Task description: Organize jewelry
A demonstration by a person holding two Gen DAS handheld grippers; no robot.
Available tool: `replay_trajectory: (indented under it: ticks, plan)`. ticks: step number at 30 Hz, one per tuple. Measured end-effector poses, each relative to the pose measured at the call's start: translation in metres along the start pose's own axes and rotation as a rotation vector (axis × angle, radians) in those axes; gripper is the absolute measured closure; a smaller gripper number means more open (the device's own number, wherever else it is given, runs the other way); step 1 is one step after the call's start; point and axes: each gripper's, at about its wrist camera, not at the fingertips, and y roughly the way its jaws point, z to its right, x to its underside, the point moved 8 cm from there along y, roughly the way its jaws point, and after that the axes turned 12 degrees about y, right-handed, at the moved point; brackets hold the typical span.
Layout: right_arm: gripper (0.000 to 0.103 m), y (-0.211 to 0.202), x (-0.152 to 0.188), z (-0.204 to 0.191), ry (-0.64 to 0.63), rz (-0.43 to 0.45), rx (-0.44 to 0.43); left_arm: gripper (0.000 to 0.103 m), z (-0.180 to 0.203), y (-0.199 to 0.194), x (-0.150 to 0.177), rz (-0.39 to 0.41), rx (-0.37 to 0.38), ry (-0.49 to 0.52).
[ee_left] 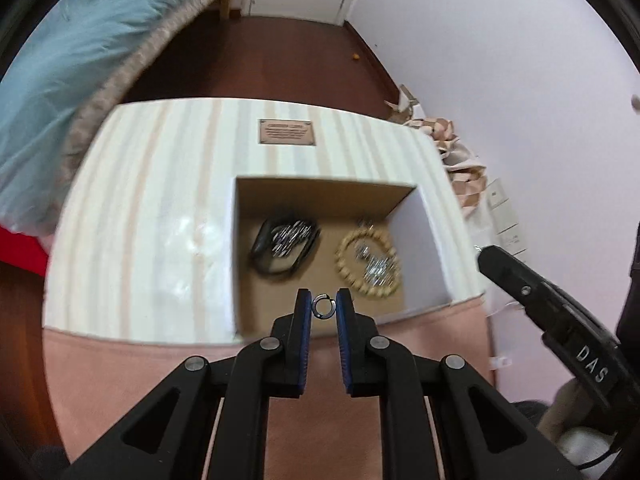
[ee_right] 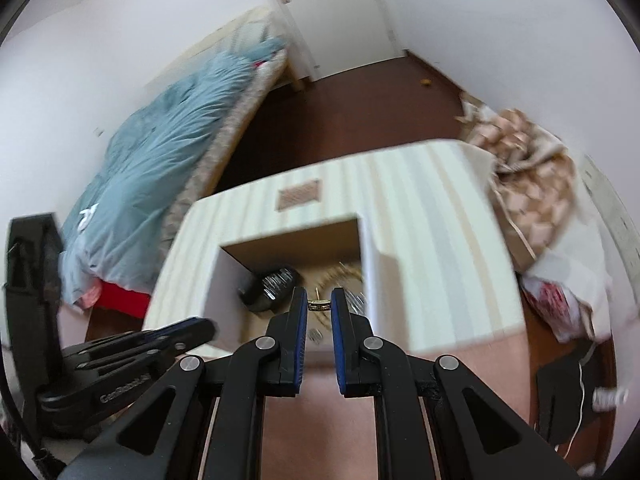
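The left gripper is almost closed and pinches a small silver ring by its edges between the blue pads of its fingers. The right gripper is also nearly closed, on a thin gold ring that lies flat between its pads. Both rings hang above the open compartment of the striped box, where a dark bracelet and a gold beaded bracelet already lie on the brown bottom.

The main risk is a slip. Each ring is held only on a narrow rim, so a small twist or a softer grip may let it drop, and outside the box it can roll to the floor. The second risk is contact between the two grippers, because they work close together. The view is blurred, so the gold ring is perhaps not centred in the pads.
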Motion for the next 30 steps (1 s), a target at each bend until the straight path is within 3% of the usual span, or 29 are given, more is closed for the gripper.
replay_trajectory:
  ticks: [6, 10, 13, 14, 16, 17, 18, 23, 25, 27, 30]
  plan:
    - [0.091, 0.051, -0.018, -0.001, 0.013, -0.190, -0.007, 0.093, -0.011, 0.027, -0.044, -0.042, 0.076, -0.034]
    - [0.090, 0.069, -0.018, 0.007, 0.057, -0.251, 0.008, 0.092, -0.013, 0.042, -0.059, -0.098, 0.102, -0.073]
    - [0.088, 0.072, -0.018, 0.010, 0.083, -0.278, 0.004, 0.088, -0.017, 0.043, -0.068, -0.111, 0.069, -0.073]
    - [0.086, 0.071, -0.018, 0.009, 0.079, -0.271, 0.009, 0.082, -0.019, 0.040, -0.071, -0.101, 0.050, -0.065]
    - [0.070, 0.067, -0.018, 0.008, 0.073, -0.260, 0.008, 0.051, -0.025, 0.033, -0.072, -0.082, 0.017, -0.057]
    - [0.068, 0.065, -0.018, 0.007, 0.070, -0.252, 0.013, 0.030, -0.027, 0.028, -0.073, -0.069, 0.002, -0.055]
    - [0.067, 0.062, -0.019, 0.007, 0.063, -0.245, 0.016, 0.025, -0.031, 0.024, -0.073, -0.056, -0.020, -0.056]
    - [0.064, 0.044, -0.020, 0.011, 0.042, -0.194, 0.063, 0.025, -0.044, 0.009, -0.060, -0.025, -0.119, -0.034]
    - [0.049, 0.037, -0.019, 0.015, 0.019, -0.174, 0.115, 0.024, -0.047, 0.003, -0.051, -0.020, -0.162, -0.023]
    - [0.040, 0.028, -0.016, 0.019, -0.013, -0.152, 0.167, 0.010, -0.048, -0.001, -0.042, -0.017, -0.206, -0.006]
    - [0.023, 0.020, -0.011, 0.022, -0.055, -0.133, 0.233, 0.003, -0.049, -0.004, -0.028, -0.020, -0.272, 0.019]
